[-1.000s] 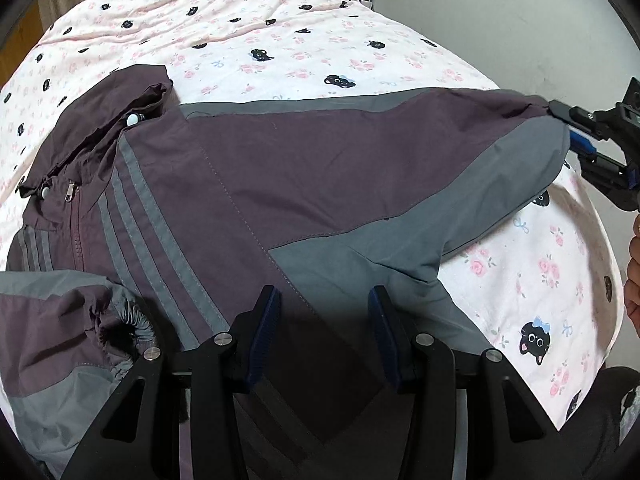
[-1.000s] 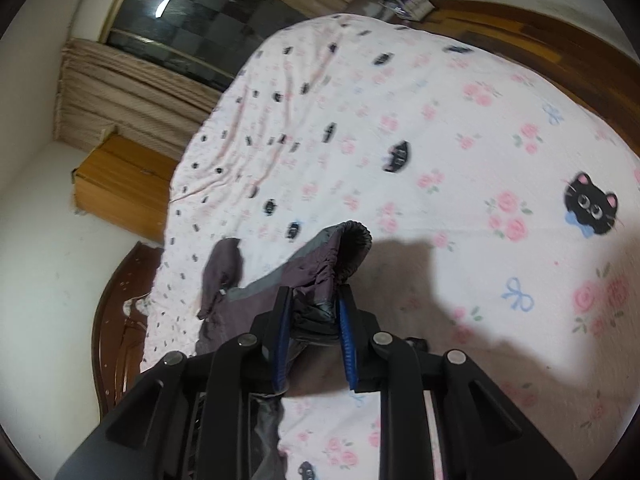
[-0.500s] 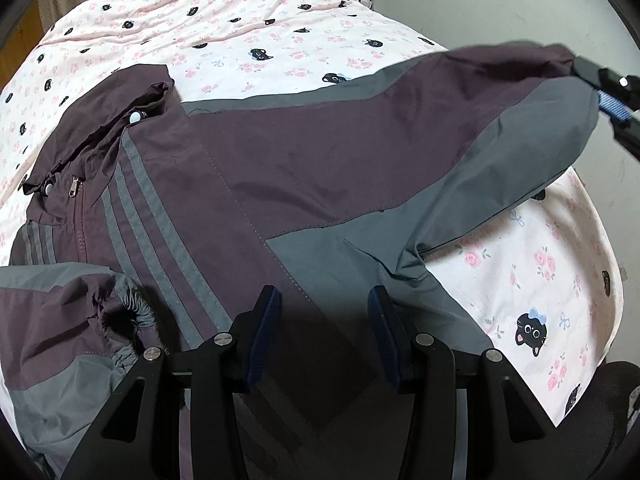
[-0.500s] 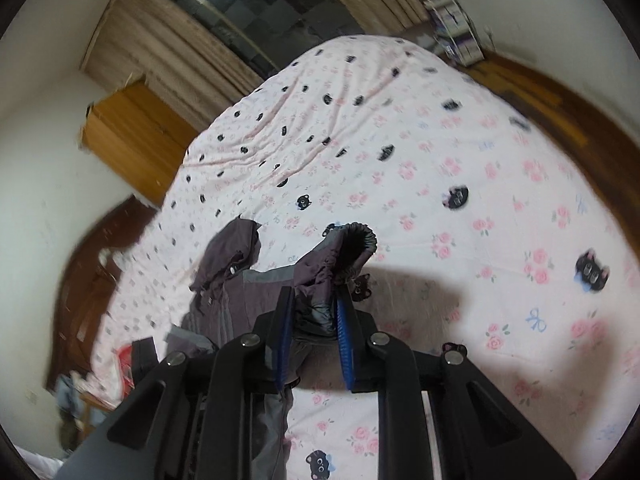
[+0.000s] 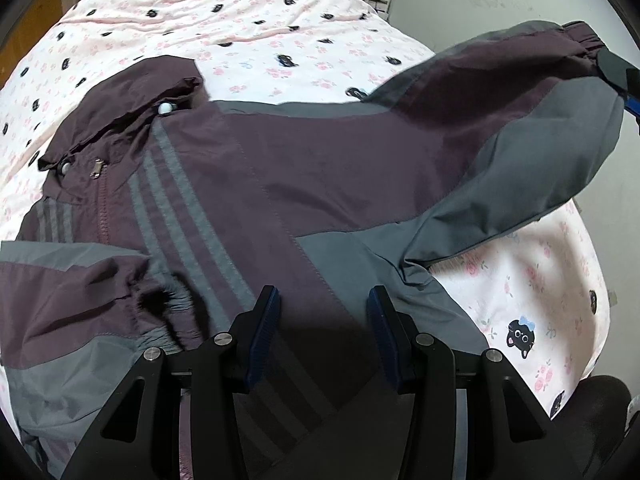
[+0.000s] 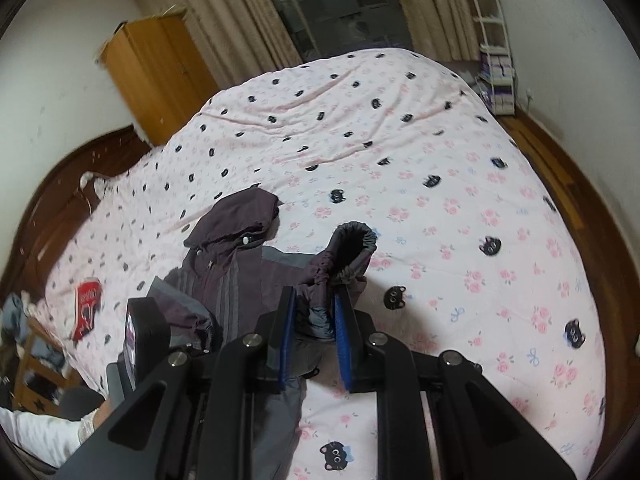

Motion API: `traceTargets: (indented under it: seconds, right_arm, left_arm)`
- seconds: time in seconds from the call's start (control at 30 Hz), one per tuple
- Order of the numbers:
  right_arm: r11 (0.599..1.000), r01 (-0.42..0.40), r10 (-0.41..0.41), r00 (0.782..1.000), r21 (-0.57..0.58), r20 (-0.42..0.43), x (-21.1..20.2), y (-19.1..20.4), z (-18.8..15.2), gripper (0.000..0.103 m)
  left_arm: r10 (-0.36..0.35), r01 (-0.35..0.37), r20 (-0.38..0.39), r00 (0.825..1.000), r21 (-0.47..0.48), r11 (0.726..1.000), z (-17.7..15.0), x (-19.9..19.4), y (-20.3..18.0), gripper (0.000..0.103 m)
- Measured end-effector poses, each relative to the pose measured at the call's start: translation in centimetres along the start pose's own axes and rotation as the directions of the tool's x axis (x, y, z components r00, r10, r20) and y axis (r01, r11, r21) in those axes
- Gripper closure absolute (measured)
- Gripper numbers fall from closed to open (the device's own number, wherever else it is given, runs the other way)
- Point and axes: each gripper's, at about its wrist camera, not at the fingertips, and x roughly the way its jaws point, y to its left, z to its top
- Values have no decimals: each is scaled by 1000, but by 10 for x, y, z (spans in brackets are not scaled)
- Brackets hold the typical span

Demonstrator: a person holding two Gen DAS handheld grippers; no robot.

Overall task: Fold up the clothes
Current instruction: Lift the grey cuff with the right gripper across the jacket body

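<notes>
Purple-grey jacket (image 5: 280, 184) lay front-up, zipped, on the bed (image 5: 248, 28), hood (image 6: 240, 216) toward the headboard. Right claw (image 6: 314, 316) pinched the elastic sleeve cuff (image 6: 352, 248), jaws just closing further on it, sleeve lifted off the quilt. Left claw (image 5: 322, 320) hovered half-spread over the hem, gripping nothing.

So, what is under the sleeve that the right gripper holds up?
Under the raised sleeve lies the pink cat-print bedsheet, with the sleeve's shadow on it. The right gripper pinches the cuff. The sheet beneath the jacket's body is covered and cannot be seen.
</notes>
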Motion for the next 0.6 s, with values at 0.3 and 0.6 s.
traceTargets:
  seconds: [0.3,0.6]
  right_arm:
    - [989,39,-46,998,-145,-47,16,61,3,88]
    - [964,30,-63,991,-265,-117,48,115,-6,91]
  left_arm:
    - [14,-11,41,999,-78,997,-10,-30,42,61]
    - [40,-28,77,996,-156,987,-28,-61,88,61]
